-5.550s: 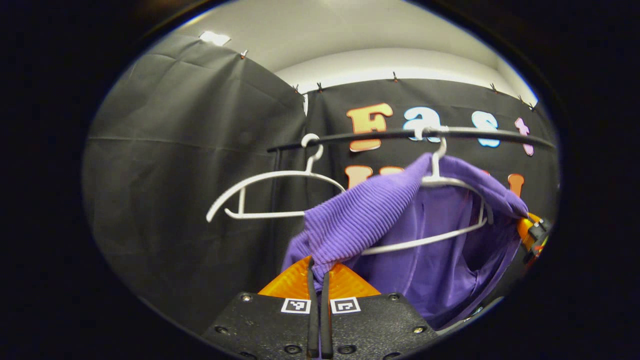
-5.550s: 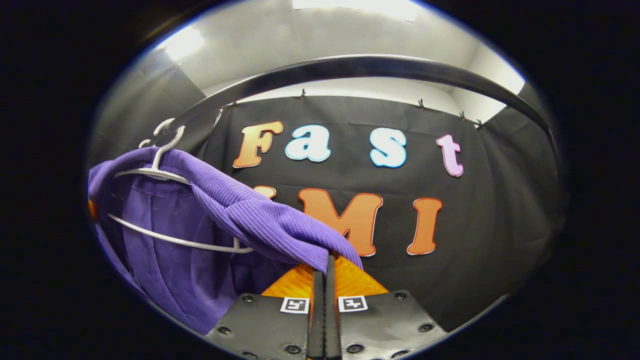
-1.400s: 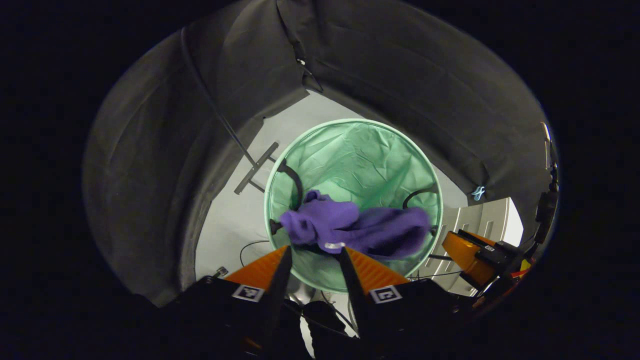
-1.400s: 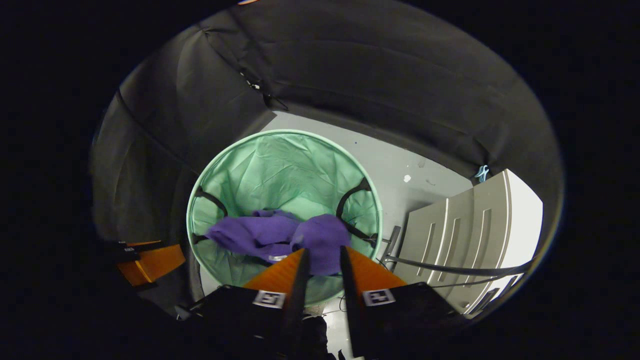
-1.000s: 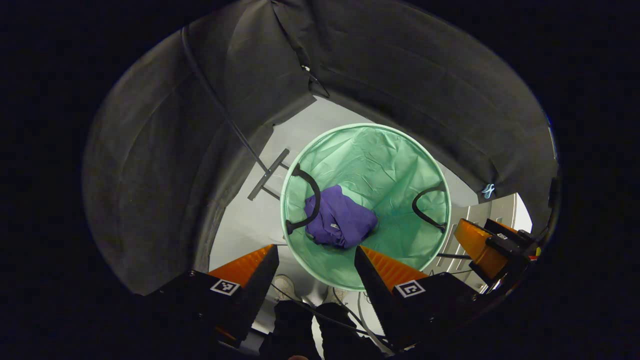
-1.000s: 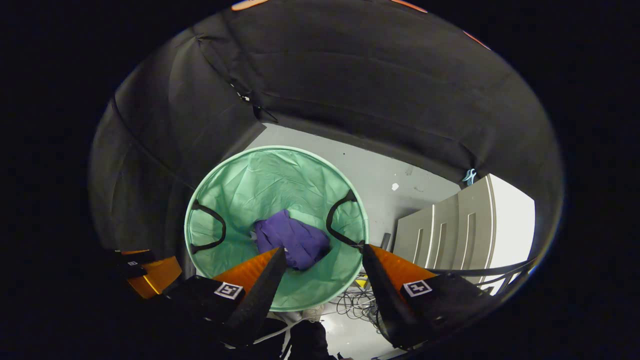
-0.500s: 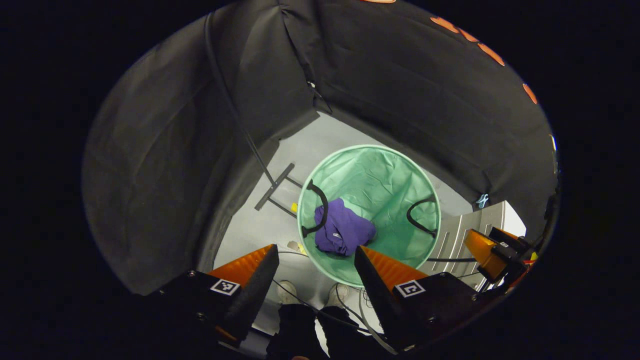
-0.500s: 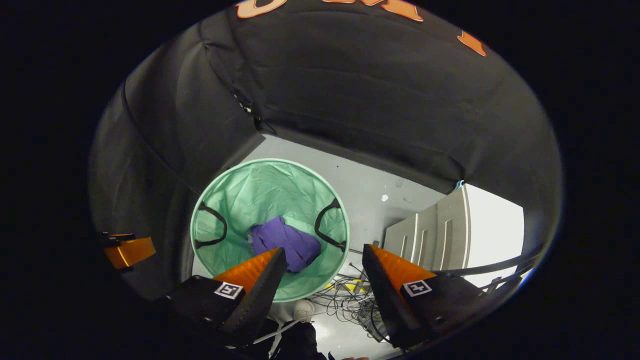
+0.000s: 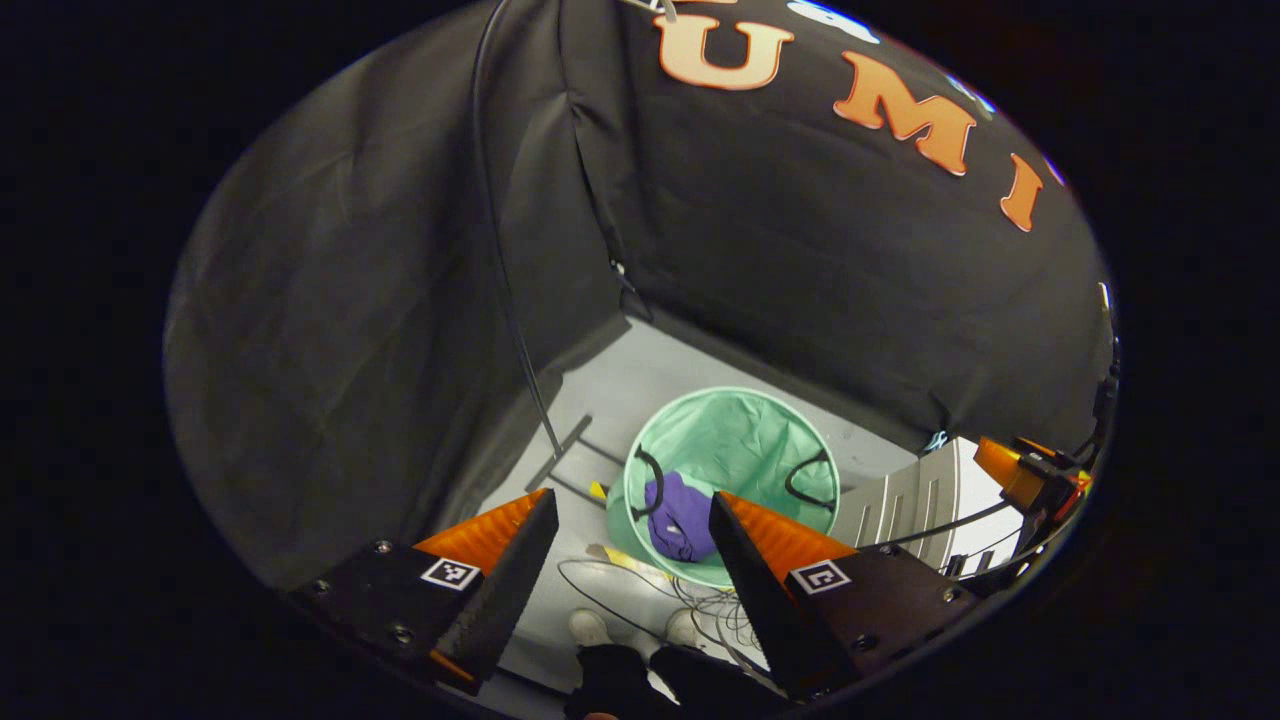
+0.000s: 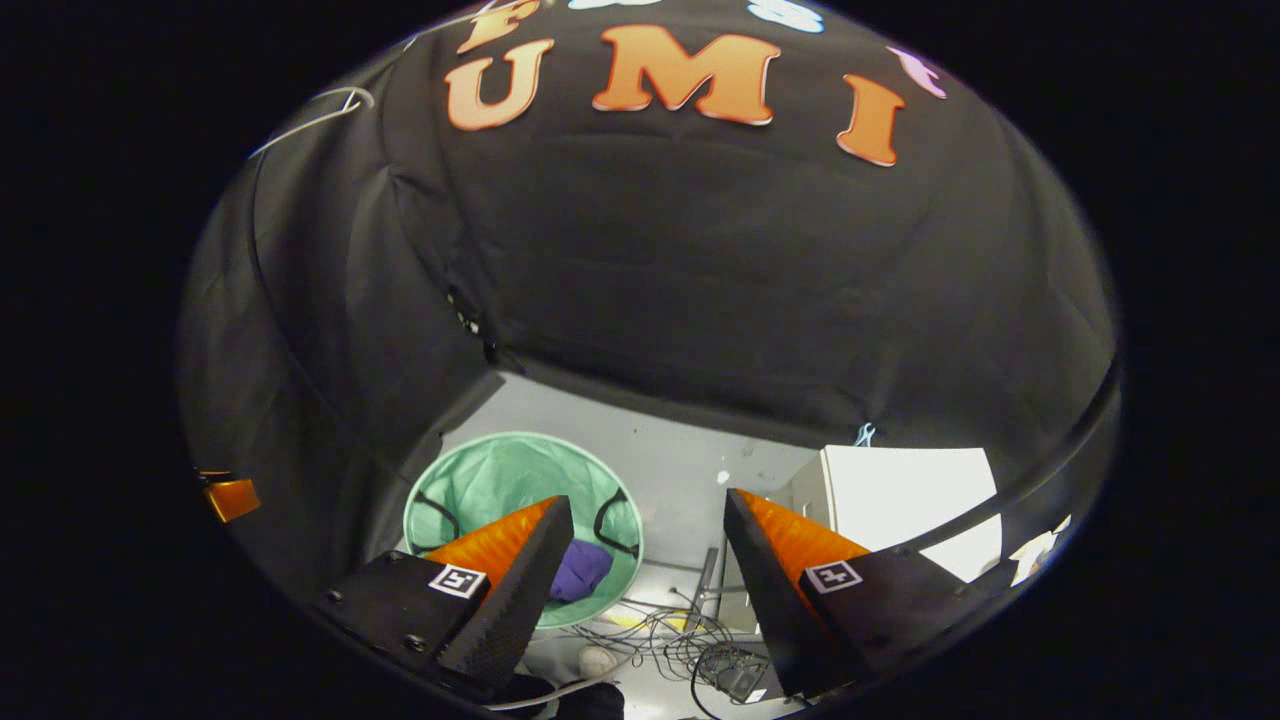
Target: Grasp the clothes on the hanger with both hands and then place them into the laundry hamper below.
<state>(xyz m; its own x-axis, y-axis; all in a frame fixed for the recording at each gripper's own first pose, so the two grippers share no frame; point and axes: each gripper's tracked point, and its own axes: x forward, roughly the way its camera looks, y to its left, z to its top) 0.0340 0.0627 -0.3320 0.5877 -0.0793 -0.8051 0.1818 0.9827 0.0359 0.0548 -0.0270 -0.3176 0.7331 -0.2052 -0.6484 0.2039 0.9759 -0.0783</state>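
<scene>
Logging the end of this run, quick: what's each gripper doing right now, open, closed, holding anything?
Left gripper: open, holding nothing.
Right gripper: open, holding nothing.
The purple garment lies in the green hamper, apart from both.

A staged recording booth, not a lived-in home. Black cloth walls (image 10: 700, 280) enclose a bare grey floor (image 9: 640, 370). A green pop-up laundry hamper (image 9: 740, 440) stands on the floor, loose cables (image 10: 670, 625) trail beside it, and a white cabinet (image 10: 900, 490) stands at the cloth's edge.
</scene>
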